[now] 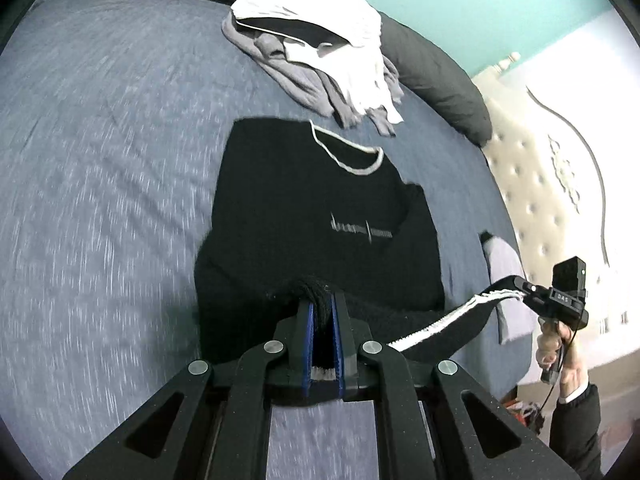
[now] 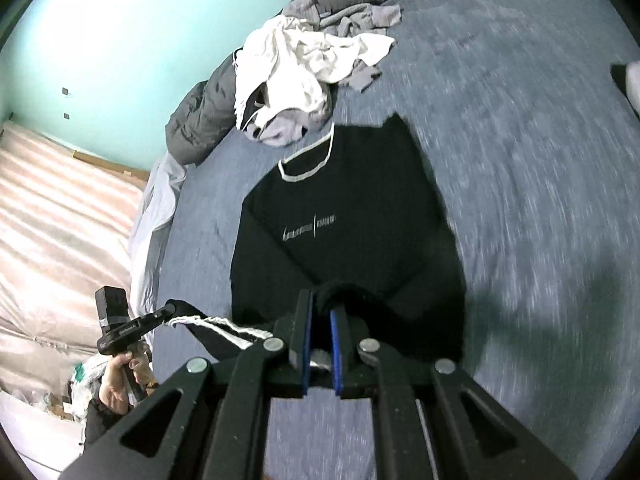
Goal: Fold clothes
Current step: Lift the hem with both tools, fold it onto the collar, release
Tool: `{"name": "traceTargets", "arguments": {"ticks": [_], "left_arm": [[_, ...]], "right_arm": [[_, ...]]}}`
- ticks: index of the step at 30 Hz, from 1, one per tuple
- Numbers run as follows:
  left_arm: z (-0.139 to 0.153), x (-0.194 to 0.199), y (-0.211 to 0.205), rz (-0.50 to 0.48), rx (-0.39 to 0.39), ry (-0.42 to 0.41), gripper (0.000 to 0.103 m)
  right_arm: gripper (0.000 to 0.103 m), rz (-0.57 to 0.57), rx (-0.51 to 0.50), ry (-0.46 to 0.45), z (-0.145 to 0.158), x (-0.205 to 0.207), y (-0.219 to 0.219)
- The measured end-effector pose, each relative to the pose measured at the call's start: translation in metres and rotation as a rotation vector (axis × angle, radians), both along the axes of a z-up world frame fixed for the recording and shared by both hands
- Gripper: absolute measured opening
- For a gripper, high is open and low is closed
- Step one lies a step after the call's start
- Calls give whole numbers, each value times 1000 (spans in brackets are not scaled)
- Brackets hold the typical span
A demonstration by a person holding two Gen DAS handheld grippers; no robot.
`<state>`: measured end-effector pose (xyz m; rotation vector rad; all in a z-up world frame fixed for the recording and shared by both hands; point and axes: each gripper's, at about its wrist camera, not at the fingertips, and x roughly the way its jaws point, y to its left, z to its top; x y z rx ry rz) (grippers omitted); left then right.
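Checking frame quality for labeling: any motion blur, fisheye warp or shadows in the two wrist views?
Left wrist: bedspread streaked with motion blur, black shirt print smeared, left gripper sharp, headboard bowed by fisheye. Right wrist: same streaking on the bedspread, dark shadow beside the shirt at right, right gripper sharp, black vignette corners.
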<state>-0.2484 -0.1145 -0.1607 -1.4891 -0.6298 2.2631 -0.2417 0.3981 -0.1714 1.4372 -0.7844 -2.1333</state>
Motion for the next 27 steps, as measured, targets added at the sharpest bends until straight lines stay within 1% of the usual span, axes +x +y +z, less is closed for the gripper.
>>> {"name": "traceTargets", "arguments": {"ticks": [5,8,13,16,21,27], "left_arm": [[-4,-52,-4,7,-3,-1,9],[-9,-82,-6,15,-1,-6,8],[-17,-128,-12,34,3,-6,8],[-19,-151,-14,46,-4,1,8],[-30,-185,-18,63,-20,-10,8],[-59,-217,-22,91,-18,-31,9]], "right_arm": [[7,-8,17,7,-2,-52,-2],[7,-22,30,1,-8,-83,0],[7,-46,27,5,-14,-129,4],[7,-46,47,17,-14,-158,1],[7,-60,47,35,-14,-196,-2],[7,-79,80,11,-37,-240,-8]]}}
